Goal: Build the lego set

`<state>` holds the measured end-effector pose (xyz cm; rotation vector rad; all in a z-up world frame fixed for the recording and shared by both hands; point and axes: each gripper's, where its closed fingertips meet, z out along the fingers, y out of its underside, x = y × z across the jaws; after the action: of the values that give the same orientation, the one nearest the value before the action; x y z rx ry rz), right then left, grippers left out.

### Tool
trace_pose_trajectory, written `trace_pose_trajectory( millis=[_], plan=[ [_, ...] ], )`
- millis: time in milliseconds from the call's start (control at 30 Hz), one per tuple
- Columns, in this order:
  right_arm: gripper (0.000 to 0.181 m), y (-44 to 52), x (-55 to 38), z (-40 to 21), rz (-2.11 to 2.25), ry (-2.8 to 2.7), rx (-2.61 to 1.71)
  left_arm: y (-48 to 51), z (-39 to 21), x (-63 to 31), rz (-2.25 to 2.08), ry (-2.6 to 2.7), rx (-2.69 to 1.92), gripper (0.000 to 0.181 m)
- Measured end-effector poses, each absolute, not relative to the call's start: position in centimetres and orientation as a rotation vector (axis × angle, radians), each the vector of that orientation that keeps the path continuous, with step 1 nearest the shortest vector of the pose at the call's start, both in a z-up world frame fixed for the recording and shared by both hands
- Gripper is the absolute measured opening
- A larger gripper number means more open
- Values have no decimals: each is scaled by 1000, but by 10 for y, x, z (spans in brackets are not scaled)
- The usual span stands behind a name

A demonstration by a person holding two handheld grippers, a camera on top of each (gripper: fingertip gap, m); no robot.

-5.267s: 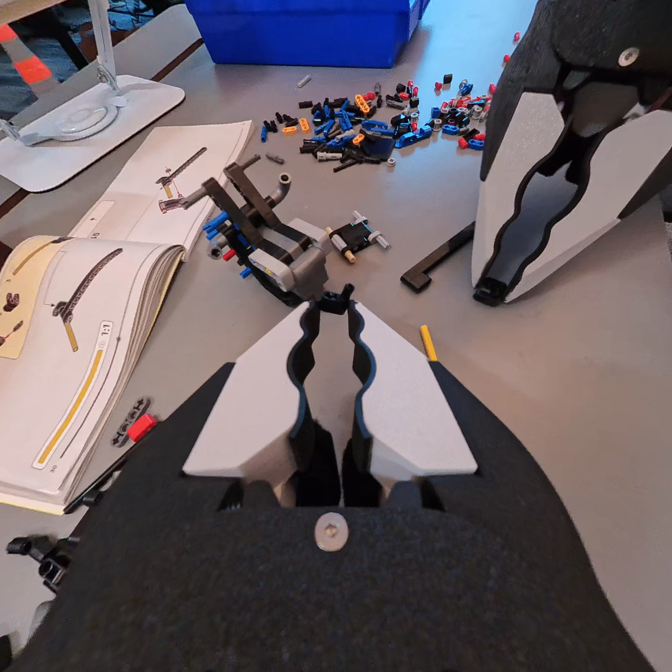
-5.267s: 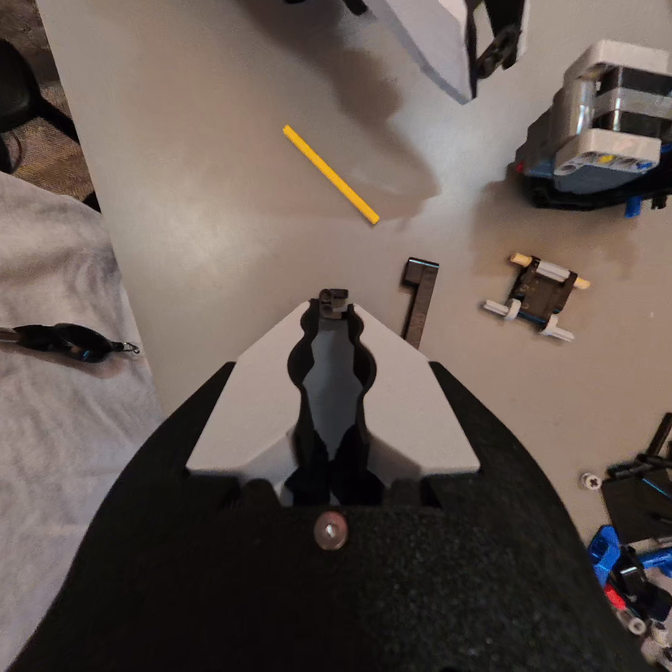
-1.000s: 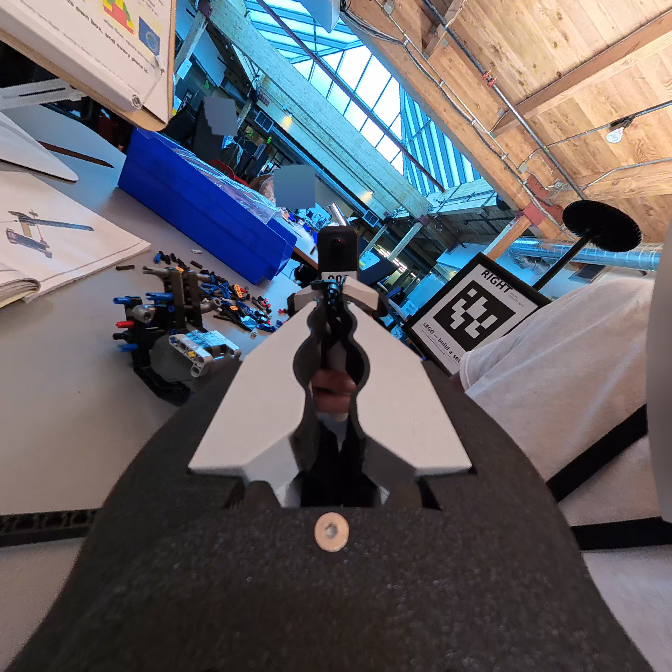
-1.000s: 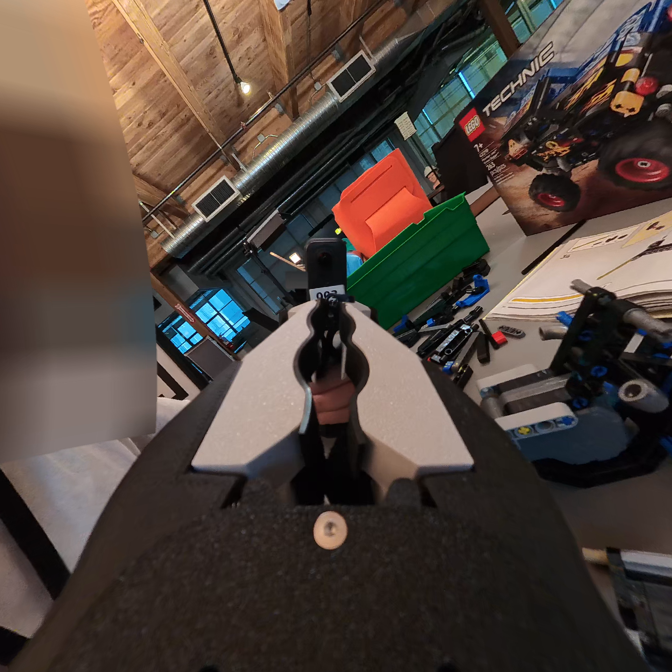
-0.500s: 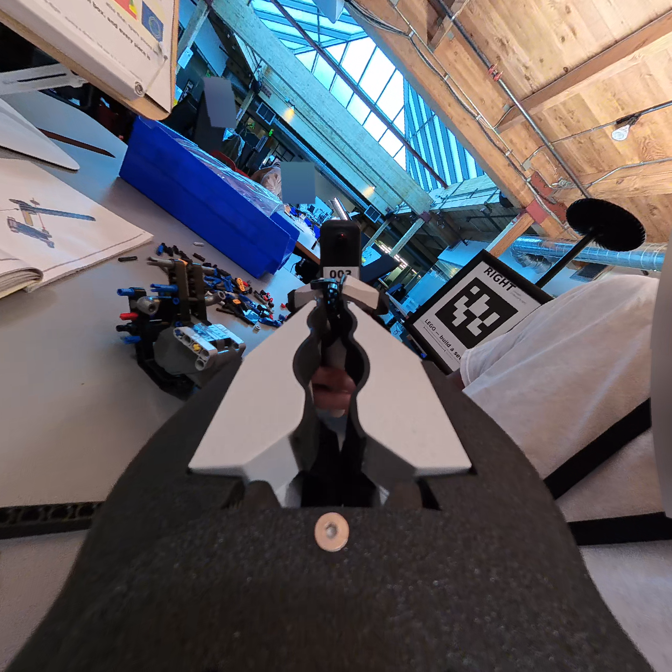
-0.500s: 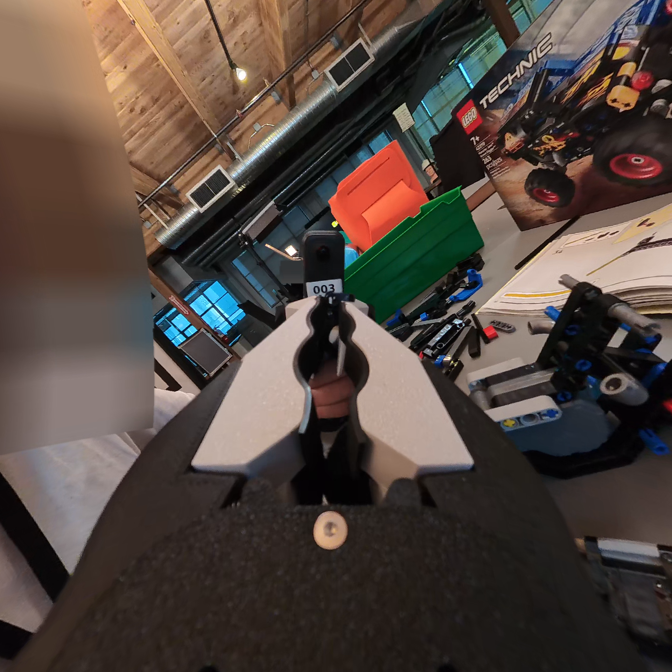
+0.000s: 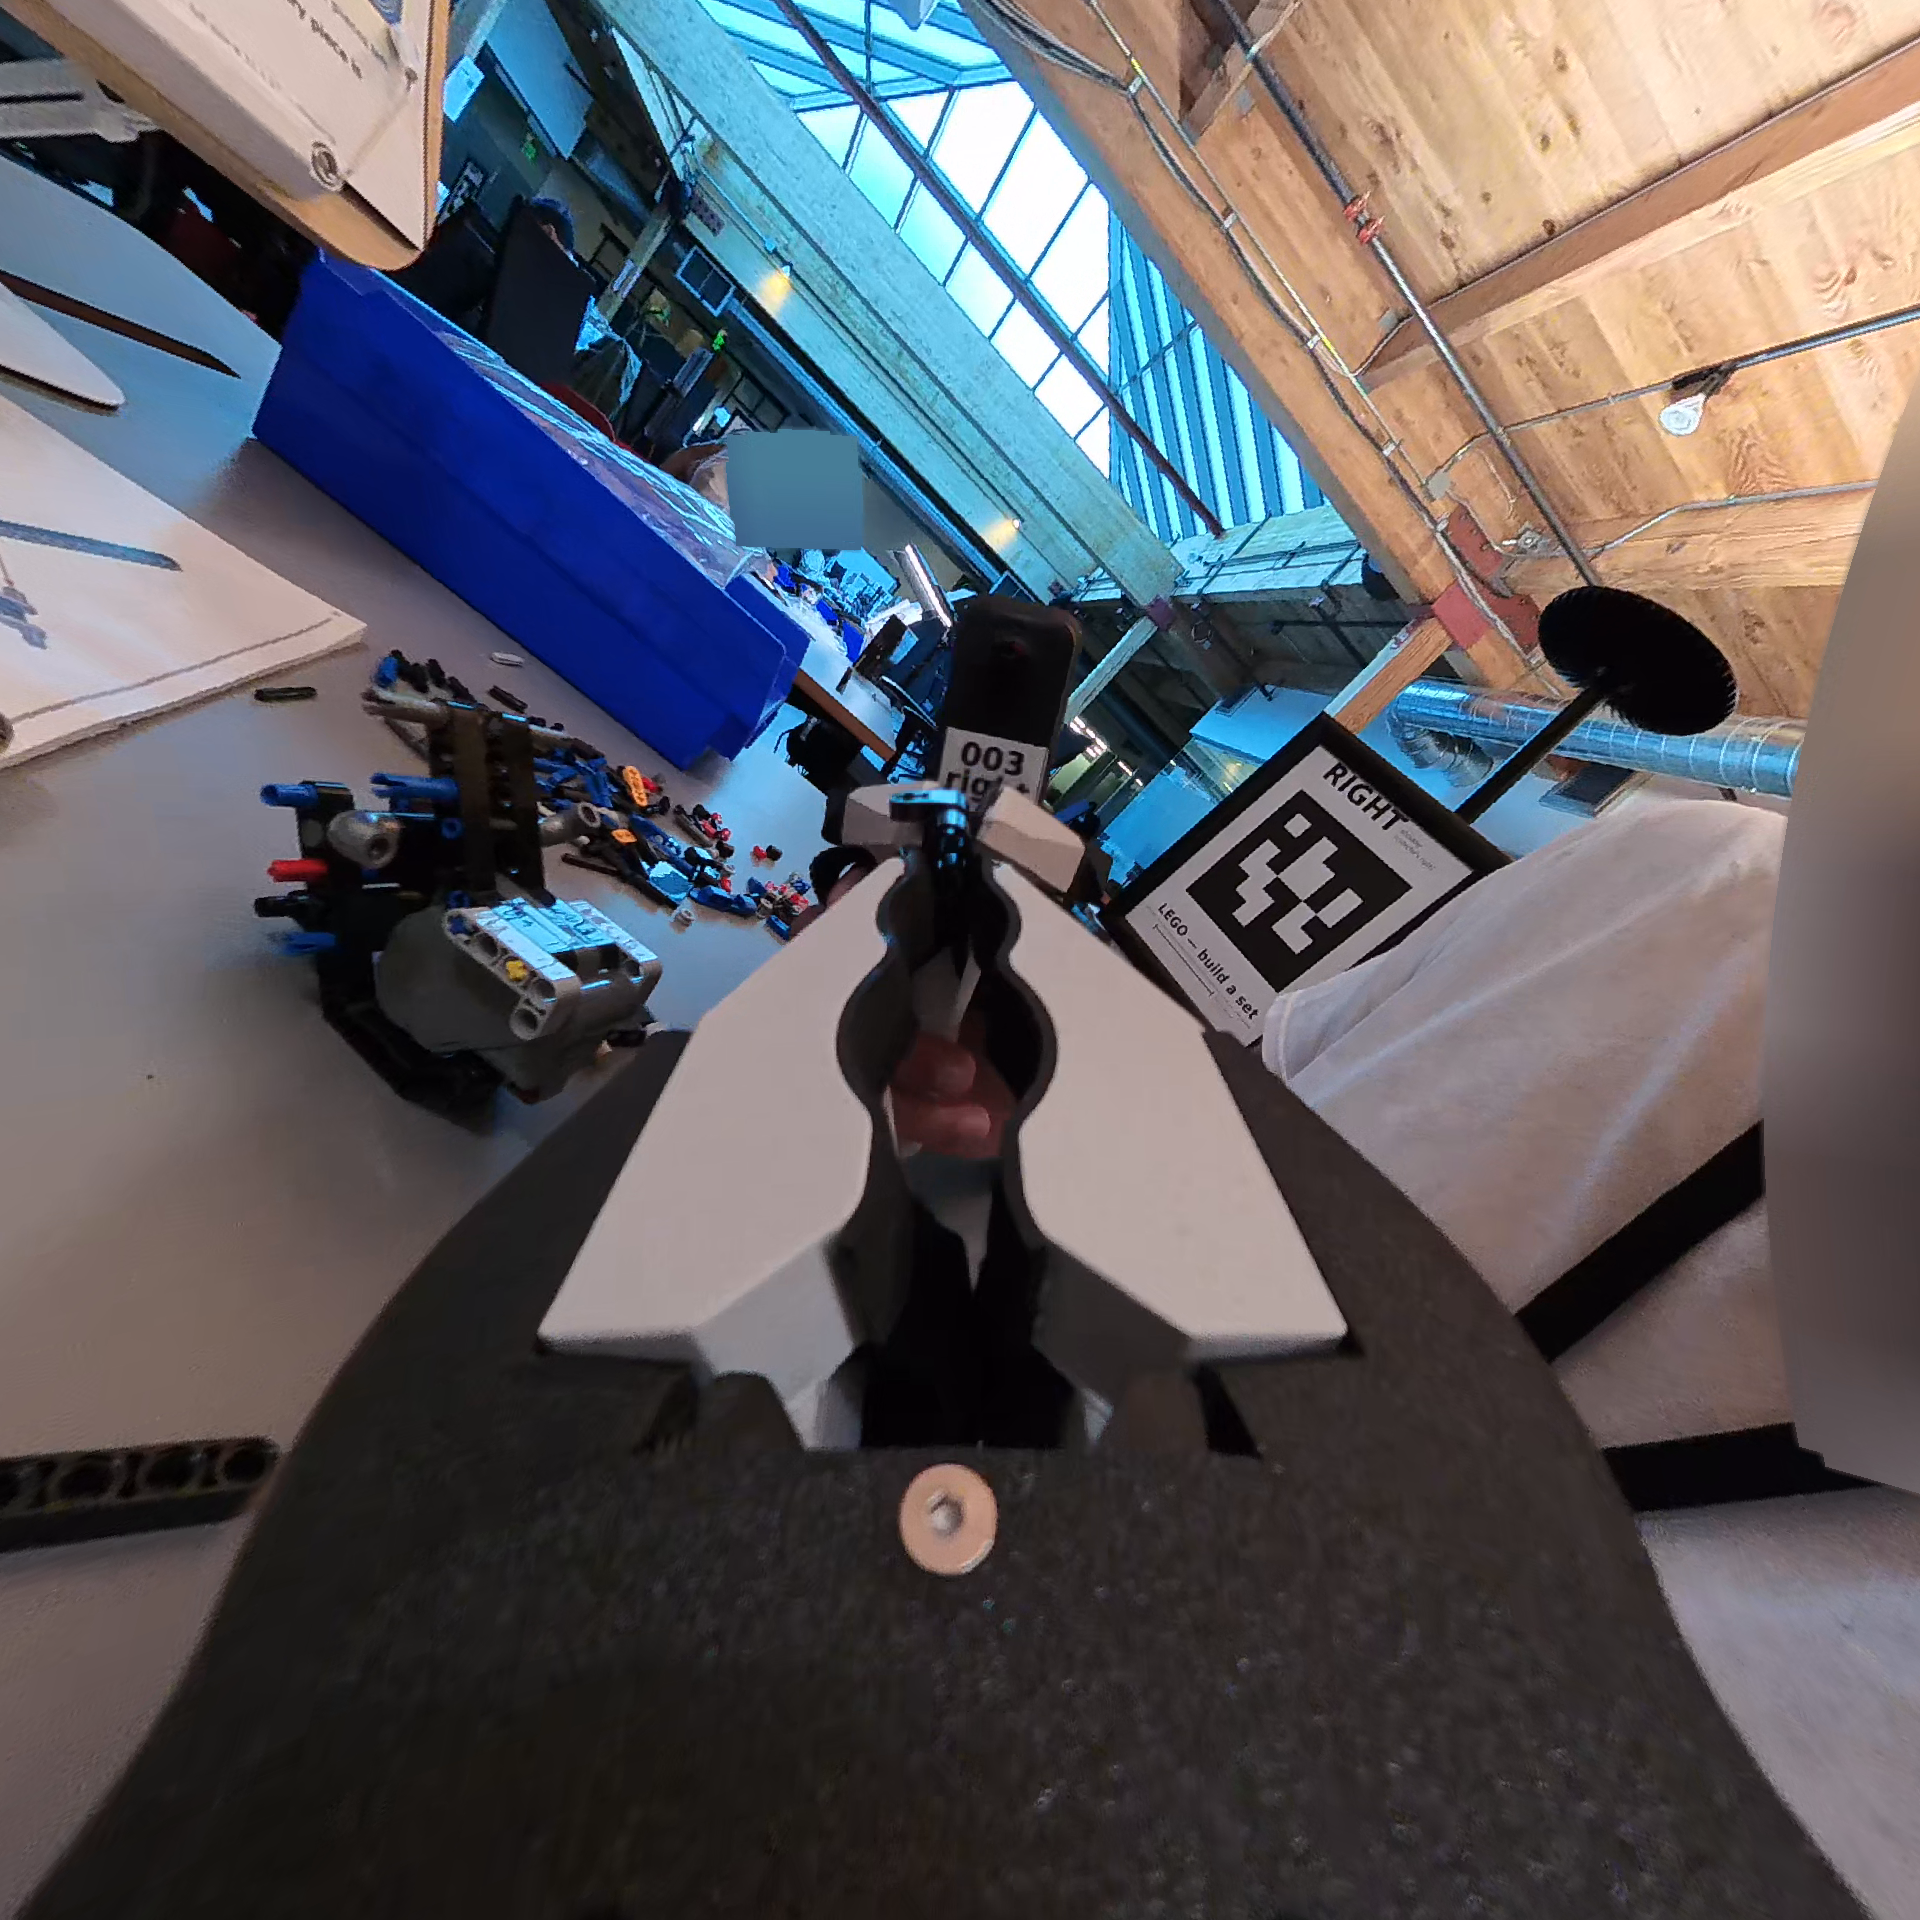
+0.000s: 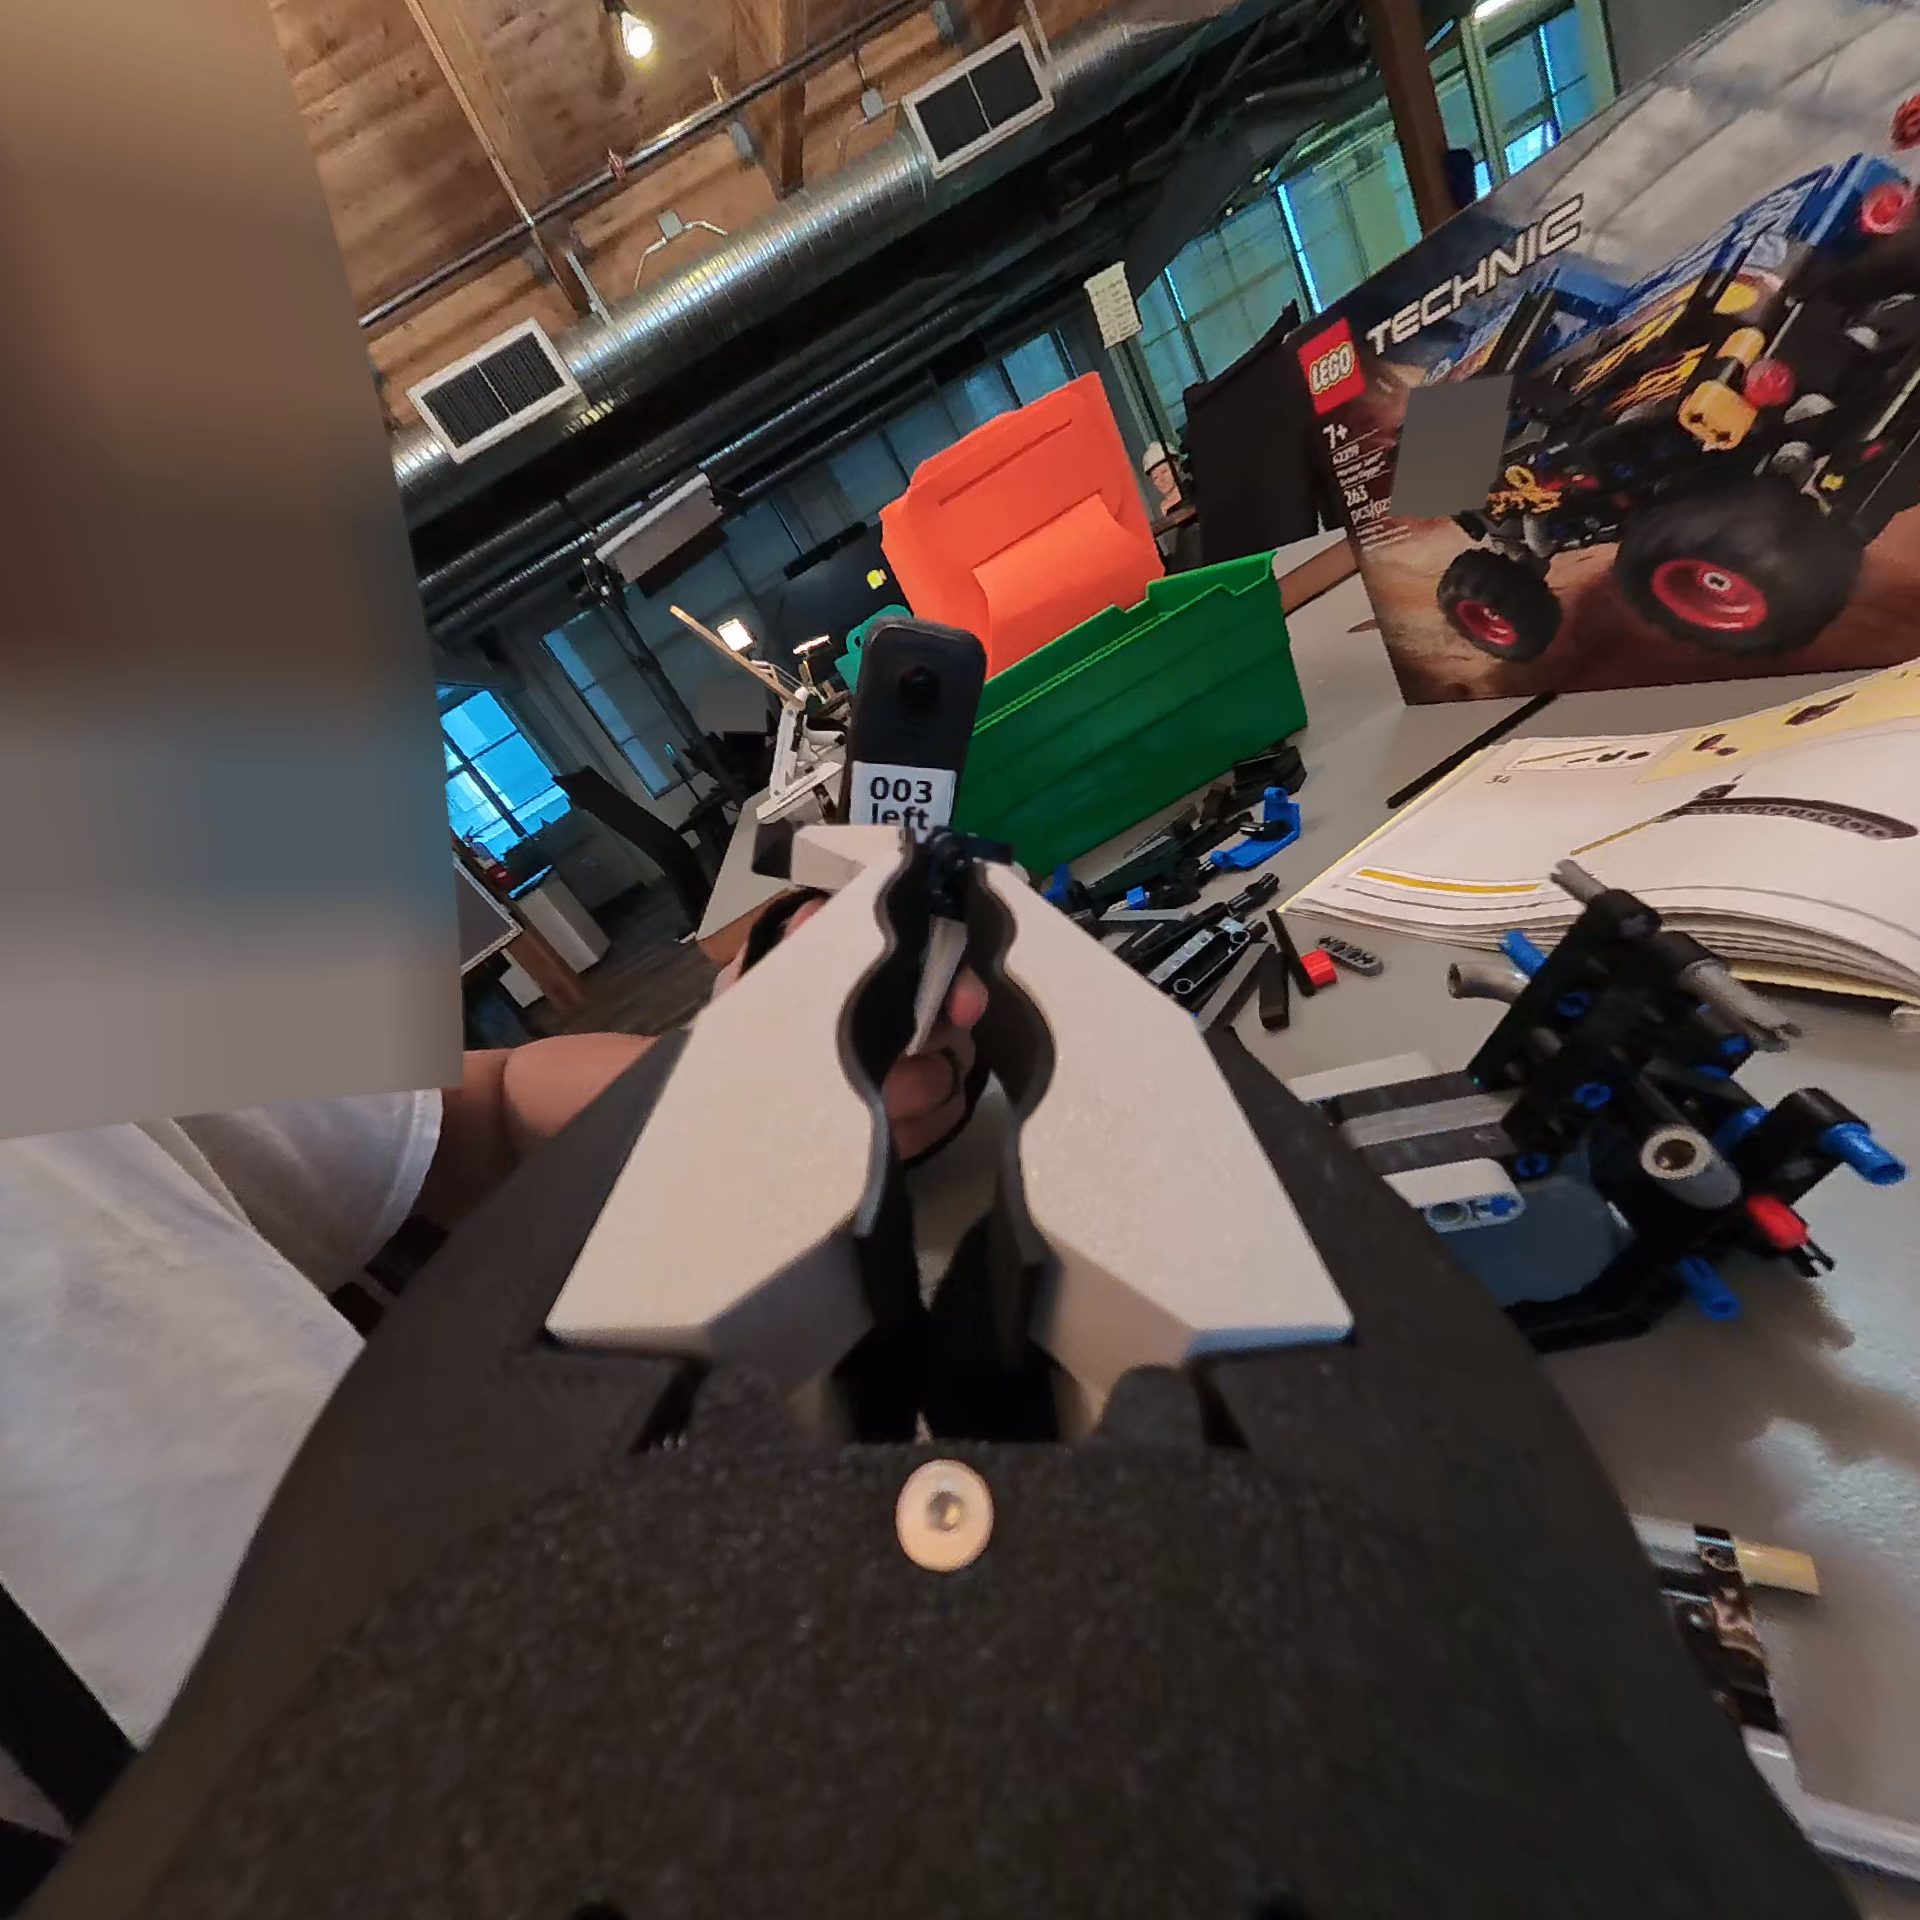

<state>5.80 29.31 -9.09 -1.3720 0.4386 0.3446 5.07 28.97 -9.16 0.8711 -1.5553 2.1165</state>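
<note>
The small black lego piece (image 7: 940, 831) sits at my left gripper (image 7: 943, 868) tips, clamped there; my right gripper (image 8: 940, 868) meets it tip to tip, clamped on its own small black-and-blue piece (image 8: 951, 857), both raised above the grey table (image 7: 135, 1143). The part-built lego assembly (image 7: 468, 935) stands on the table to one side, loose pieces (image 7: 675, 842) beyond it before a blue bin (image 7: 499, 540). The instruction booklet (image 8: 1662, 862) lies open behind the assembly.
</note>
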Motion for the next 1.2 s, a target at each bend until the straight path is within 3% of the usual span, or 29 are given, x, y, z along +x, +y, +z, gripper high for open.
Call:
trace_pose_trajectory(
  millis=[400, 733, 1200],
  plan=[
    [7, 294, 63, -91, 427, 548, -1283, 291, -91, 56, 2180, -1635, 908, 5],
    [7, 294, 62, -93, 124, 430, -1439, 291, -92, 53, 2091, -1497, 891, 5],
    [6, 301, 67, -89, 305, 555, -1368, 291, -89, 61, 2193, -1495, 963, 5]
  ],
)
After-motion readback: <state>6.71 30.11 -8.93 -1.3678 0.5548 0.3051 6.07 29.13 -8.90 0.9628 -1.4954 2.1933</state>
